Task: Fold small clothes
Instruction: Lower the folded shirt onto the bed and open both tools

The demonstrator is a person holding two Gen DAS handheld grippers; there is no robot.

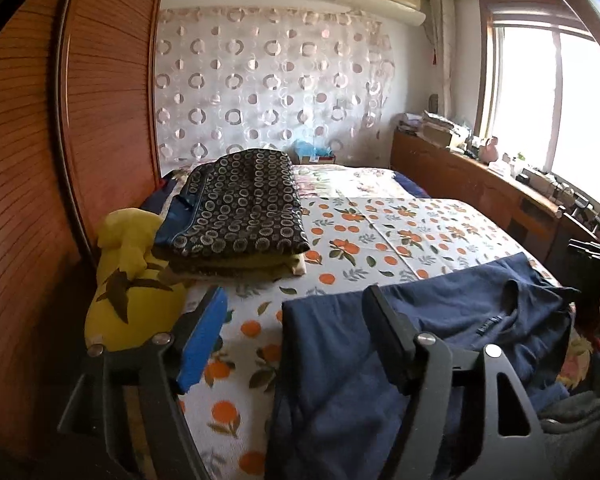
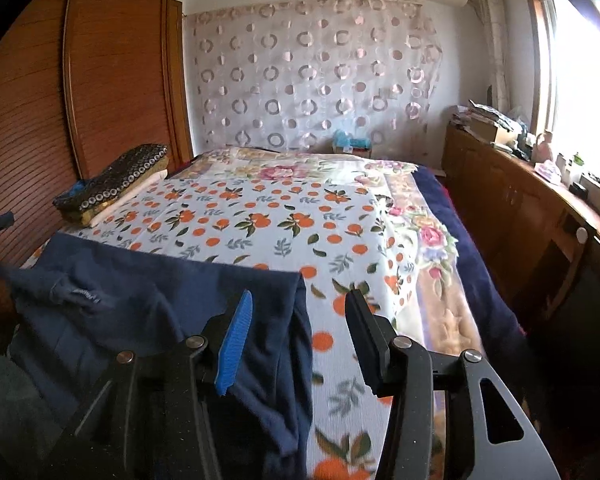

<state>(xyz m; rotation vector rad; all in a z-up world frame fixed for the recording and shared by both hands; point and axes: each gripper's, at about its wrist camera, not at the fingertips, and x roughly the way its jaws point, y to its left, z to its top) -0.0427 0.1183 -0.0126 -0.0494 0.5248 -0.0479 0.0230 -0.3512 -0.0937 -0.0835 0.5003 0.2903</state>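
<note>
A navy blue shirt lies on the near edge of the bed, collar toward the middle; it also shows in the right wrist view. My left gripper is open, its jaws straddling the shirt's left edge just above the cloth. My right gripper is open, its jaws straddling the shirt's right edge. Neither holds anything. A stack of folded clothes topped by a dark ring-patterned piece sits at the bed's far left, also in the right wrist view.
The bed has an orange-fruit print sheet. A yellow plush toy lies left of the stack. A wooden wardrobe runs along the left; a wooden cabinet with clutter stands under the window on the right.
</note>
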